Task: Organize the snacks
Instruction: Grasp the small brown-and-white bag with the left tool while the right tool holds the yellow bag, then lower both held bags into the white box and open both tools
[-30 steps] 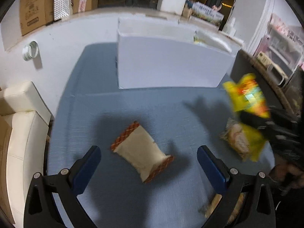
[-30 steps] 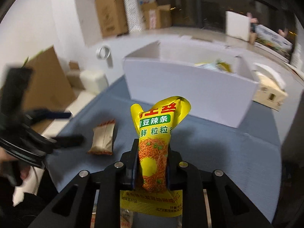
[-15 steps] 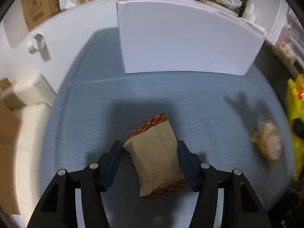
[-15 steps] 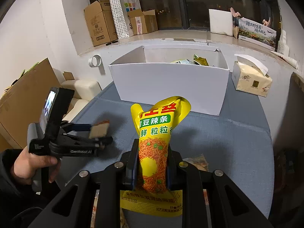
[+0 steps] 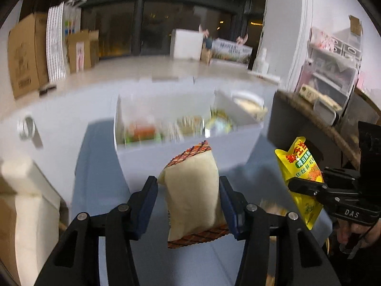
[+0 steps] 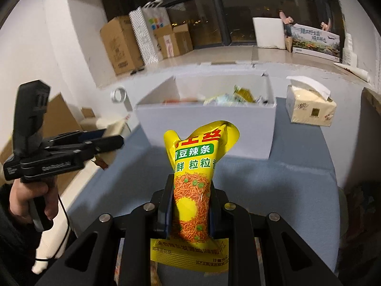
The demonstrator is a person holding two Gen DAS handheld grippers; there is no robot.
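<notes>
My left gripper (image 5: 188,188) holds a beige snack packet (image 5: 193,205) with red-checked ends up off the blue cloth. Its jaws are still closing and the pads press on the packet's sides. My right gripper (image 6: 190,186) is shut on a yellow snack bag (image 6: 197,157) with green and red lettering, held upright. In the left wrist view that bag (image 5: 302,164) and the right gripper (image 5: 307,188) hang at the right. Ahead of both stands an open white box (image 6: 207,128) with several snack packets inside. In the right wrist view the left gripper (image 6: 114,143) is at the left, level with the box's front wall.
A tissue box (image 6: 309,109) stands right of the white box on the blue-covered table (image 6: 273,190). A blurred snack (image 5: 271,207) lies on the cloth near the right gripper. Cardboard boxes (image 6: 119,45) line the ledge behind. A tape roll (image 6: 117,95) hangs on the wall.
The left gripper came down over the beige packet, closed on it and lifted it off the cloth toward the box. The right gripper rose a little with the yellow bag.
</notes>
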